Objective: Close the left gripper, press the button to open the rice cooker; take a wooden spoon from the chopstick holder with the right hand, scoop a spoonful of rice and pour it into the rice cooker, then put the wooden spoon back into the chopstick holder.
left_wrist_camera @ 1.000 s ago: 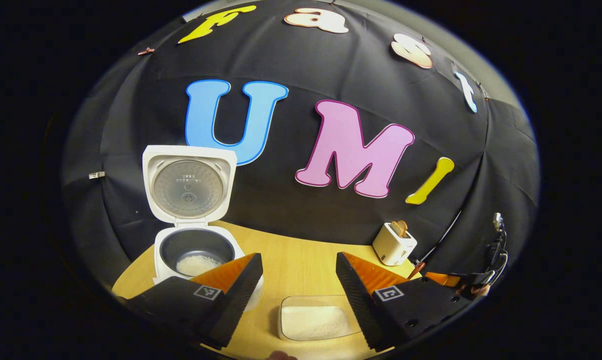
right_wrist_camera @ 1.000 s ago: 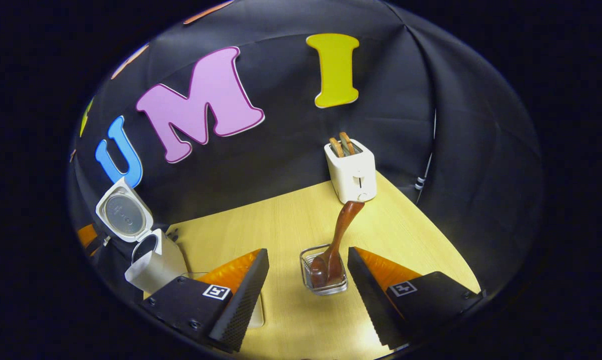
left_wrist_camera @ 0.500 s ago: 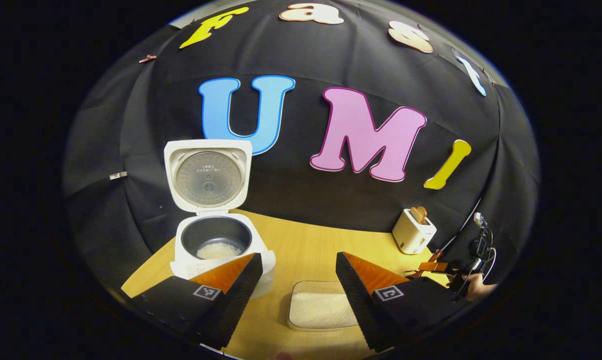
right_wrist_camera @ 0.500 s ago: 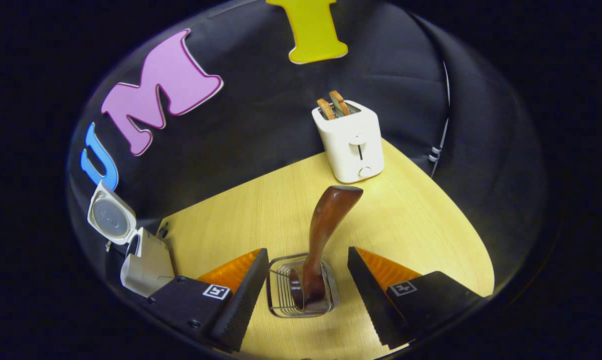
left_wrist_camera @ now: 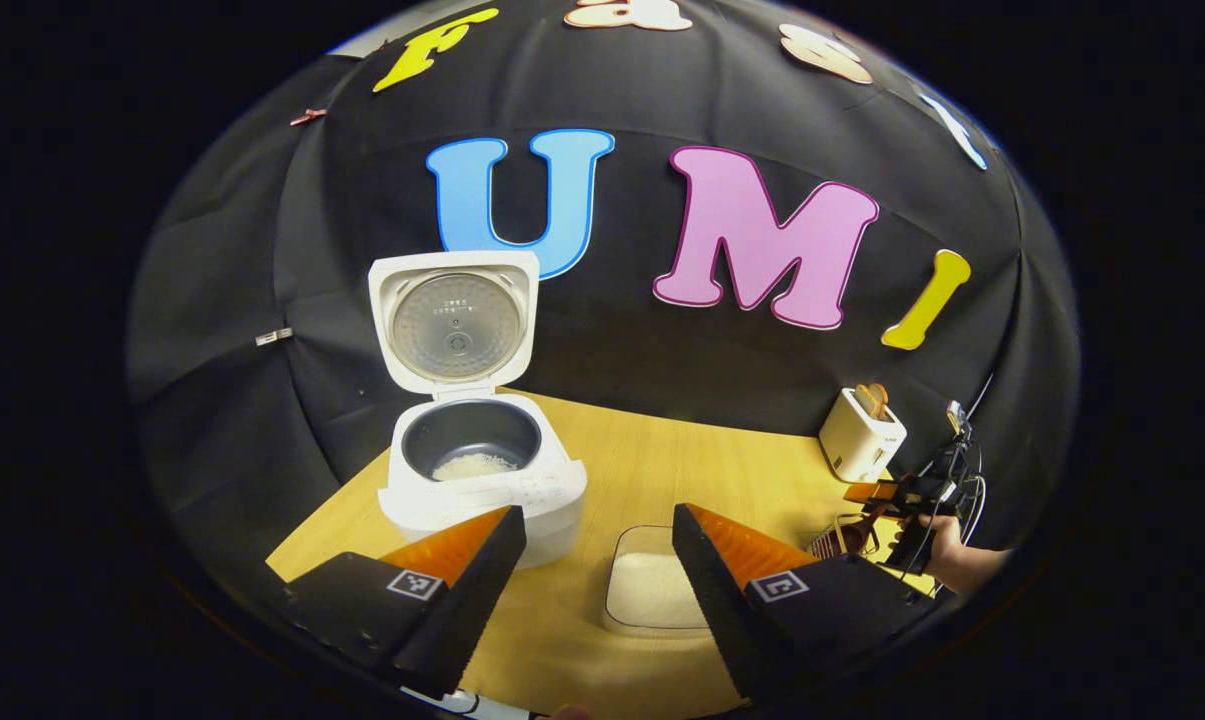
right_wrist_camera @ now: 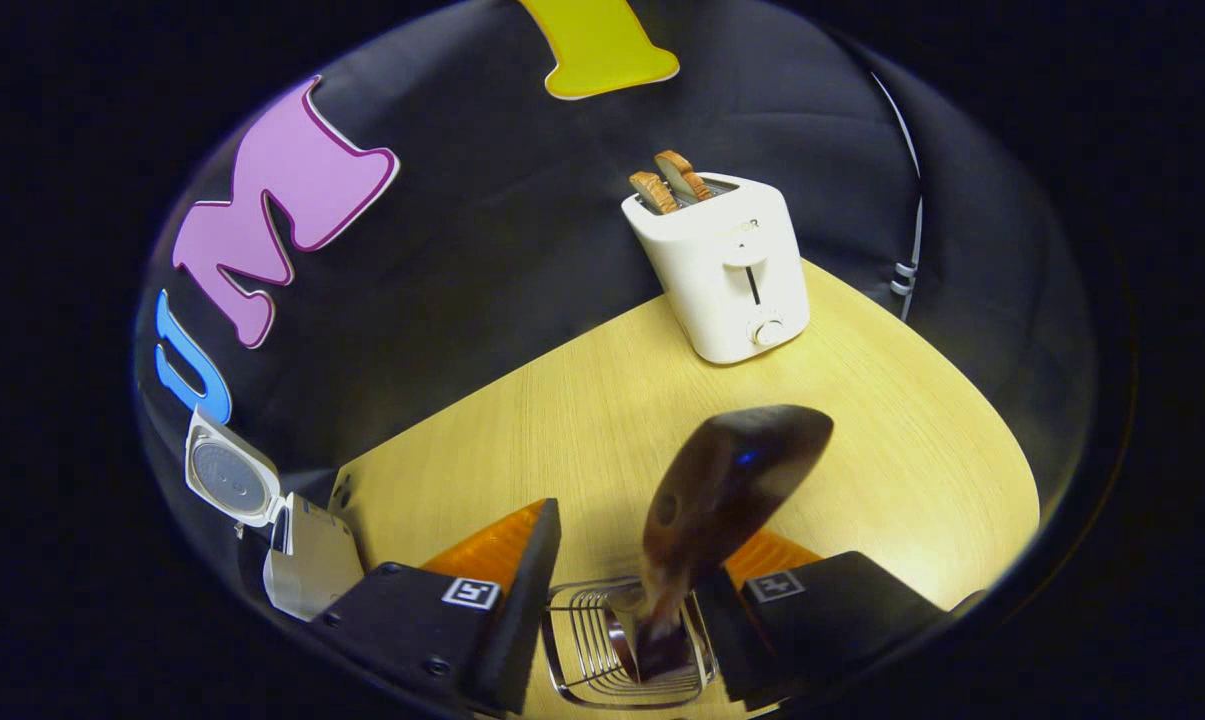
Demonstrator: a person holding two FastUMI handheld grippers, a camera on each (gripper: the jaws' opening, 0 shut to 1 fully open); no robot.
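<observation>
The white rice cooker [left_wrist_camera: 482, 490] stands open with its lid [left_wrist_camera: 454, 320] upright and a little rice in the dark pot. A clear tray of rice [left_wrist_camera: 652, 590] lies to its right. My left gripper [left_wrist_camera: 599, 570] is open above the table, with nothing between its fingers. A dark wooden spoon [right_wrist_camera: 727, 490] stands in the wire chopstick holder [right_wrist_camera: 587, 650]. My right gripper [right_wrist_camera: 627, 590] is open around the spoon's handle, which leans by the right finger. The rice cooker [right_wrist_camera: 307, 560] is far off to the left. The right gripper [left_wrist_camera: 897, 500] also appears at the far right, held by a hand [left_wrist_camera: 952, 560].
A white toaster [right_wrist_camera: 722, 265] with two slices of bread stands at the back of the wooden table [right_wrist_camera: 562, 420], beyond the holder. The toaster [left_wrist_camera: 860, 435] is just behind the right gripper. A dark cable hangs down the wall beside it.
My right gripper has come down over the holder, so the spoon handle now sits between its fingers, which have narrowed a little. The left gripper has drifted left, away from the cooker.
</observation>
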